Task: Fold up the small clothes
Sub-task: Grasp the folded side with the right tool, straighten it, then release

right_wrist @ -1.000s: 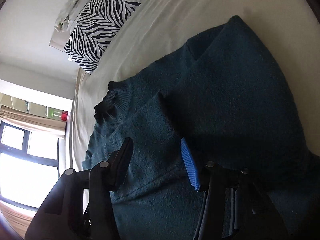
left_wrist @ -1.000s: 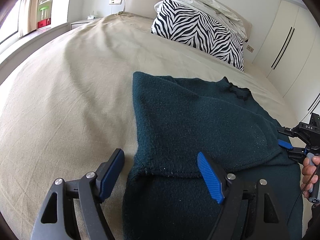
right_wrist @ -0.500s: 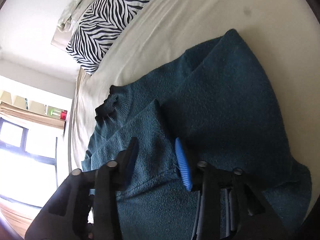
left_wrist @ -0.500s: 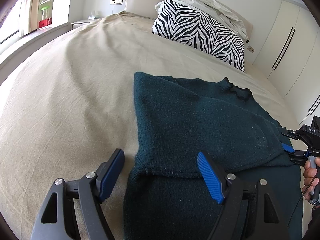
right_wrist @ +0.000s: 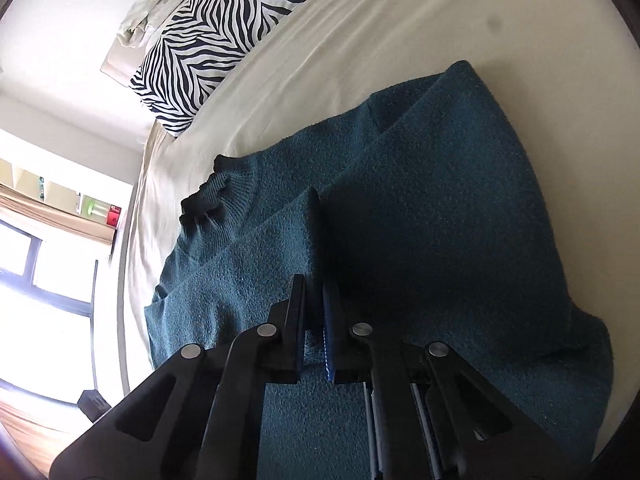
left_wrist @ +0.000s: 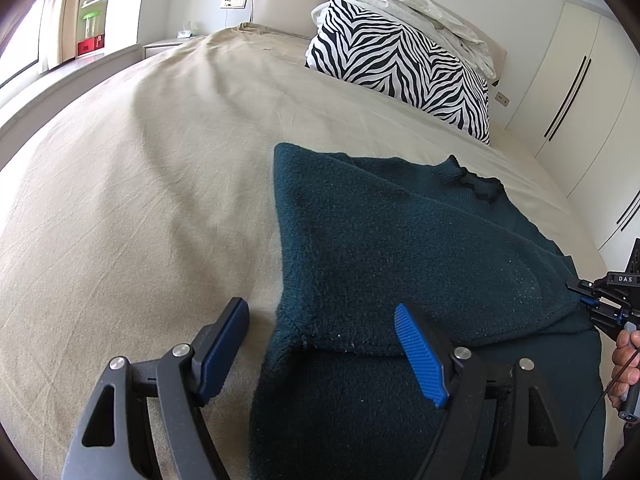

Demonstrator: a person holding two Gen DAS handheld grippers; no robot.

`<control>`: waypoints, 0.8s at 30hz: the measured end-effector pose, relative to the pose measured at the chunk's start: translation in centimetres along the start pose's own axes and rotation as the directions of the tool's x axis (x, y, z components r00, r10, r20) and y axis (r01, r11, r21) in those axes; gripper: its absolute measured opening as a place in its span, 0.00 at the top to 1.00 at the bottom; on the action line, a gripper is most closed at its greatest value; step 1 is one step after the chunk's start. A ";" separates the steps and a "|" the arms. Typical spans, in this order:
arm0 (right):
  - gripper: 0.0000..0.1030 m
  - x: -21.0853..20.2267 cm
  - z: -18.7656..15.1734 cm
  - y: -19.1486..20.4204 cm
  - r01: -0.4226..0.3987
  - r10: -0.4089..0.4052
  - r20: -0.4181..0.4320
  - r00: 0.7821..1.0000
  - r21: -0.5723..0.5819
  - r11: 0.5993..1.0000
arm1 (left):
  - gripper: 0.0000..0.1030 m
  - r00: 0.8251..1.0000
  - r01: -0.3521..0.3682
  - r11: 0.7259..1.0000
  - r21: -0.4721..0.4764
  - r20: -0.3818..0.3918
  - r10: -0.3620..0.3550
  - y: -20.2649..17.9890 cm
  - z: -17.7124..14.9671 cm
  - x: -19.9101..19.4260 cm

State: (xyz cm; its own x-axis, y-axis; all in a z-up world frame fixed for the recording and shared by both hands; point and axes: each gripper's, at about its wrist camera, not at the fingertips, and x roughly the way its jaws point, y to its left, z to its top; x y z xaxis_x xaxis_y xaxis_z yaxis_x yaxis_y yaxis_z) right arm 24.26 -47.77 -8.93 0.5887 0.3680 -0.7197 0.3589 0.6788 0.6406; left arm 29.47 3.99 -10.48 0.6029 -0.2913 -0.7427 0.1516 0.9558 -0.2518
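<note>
A dark teal sweater (left_wrist: 400, 248) lies on the beige bed sheet (left_wrist: 140, 200), one sleeve folded across its body. My left gripper (left_wrist: 320, 344) is open, its jaws hovering either side of the folded sleeve's cuff edge, holding nothing. My right gripper (right_wrist: 314, 308) is shut on a fold of the sweater (right_wrist: 400, 220) near the sleeve edge. It also shows in the left wrist view (left_wrist: 588, 304) at the sweater's right edge, held by a hand.
A zebra-striped pillow (left_wrist: 400, 68) and crumpled pale bedding (left_wrist: 420, 12) lie at the headboard. White wardrobe doors (left_wrist: 580, 80) stand to the right. A window and shelf (left_wrist: 88, 20) are at the far left. Beige sheet spreads left of the sweater.
My right gripper's jaws have closed from wide open onto a fold of the sweater. My left gripper has stayed open and hardly moved.
</note>
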 end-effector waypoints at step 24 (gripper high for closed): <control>0.77 -2.9 -1.0 -0.5 0.063 -0.059 0.105 0.993 -0.034 0.997 | 0.27 0.984 -0.023 0.932 -0.361 0.155 0.084 7.7 0.7 -4.6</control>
State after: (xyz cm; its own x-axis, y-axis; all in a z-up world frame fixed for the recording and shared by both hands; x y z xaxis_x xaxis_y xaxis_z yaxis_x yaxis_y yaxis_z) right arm 21.68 -48.54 -7.40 0.6395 0.2583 -0.7241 0.3706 0.7216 0.5848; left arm 28.45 12.70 -8.56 0.7274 -0.2003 -0.6563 -0.1554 0.8835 -0.4420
